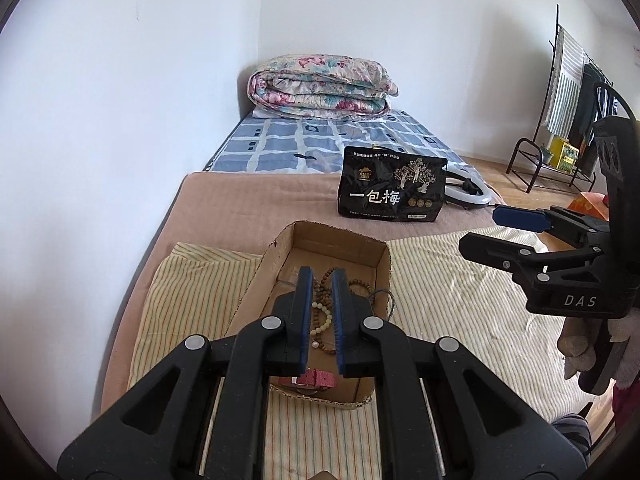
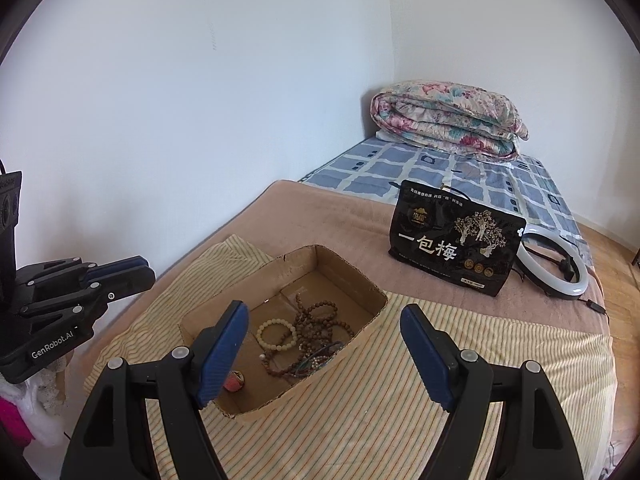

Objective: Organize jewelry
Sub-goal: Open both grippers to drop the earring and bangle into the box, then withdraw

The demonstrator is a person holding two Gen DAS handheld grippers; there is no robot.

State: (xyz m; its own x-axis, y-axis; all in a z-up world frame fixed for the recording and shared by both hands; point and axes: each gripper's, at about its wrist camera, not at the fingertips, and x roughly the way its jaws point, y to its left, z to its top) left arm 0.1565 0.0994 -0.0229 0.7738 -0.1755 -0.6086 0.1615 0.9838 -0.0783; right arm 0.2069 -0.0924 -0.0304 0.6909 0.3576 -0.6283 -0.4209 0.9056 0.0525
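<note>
An open cardboard box (image 1: 378, 258) (image 2: 348, 276) sits on a striped cloth on the bed. Inside lie brown bead strands (image 2: 320, 322) (image 1: 320, 286), a cream bead bracelet (image 2: 276, 334) (image 1: 324, 316), a small pearl (image 1: 315, 344) and a pink watch strap (image 1: 314, 379) (image 2: 234, 382). My left gripper (image 1: 322, 280) hovers over the box, its jaws a narrow gap apart and empty; it also shows at the left of the right wrist view (image 2: 144, 270). My right gripper (image 2: 324, 312) is open wide and empty above the box's near right side; it shows at the right of the left wrist view (image 1: 480, 228).
A black snack bag (image 1: 392, 186) (image 2: 456, 238) stands behind the box. A white ring light (image 2: 554, 266) lies to its right. A folded floral quilt (image 1: 320, 86) rests at the bed's far end by the wall. A clothes rack (image 1: 568, 92) stands at the far right.
</note>
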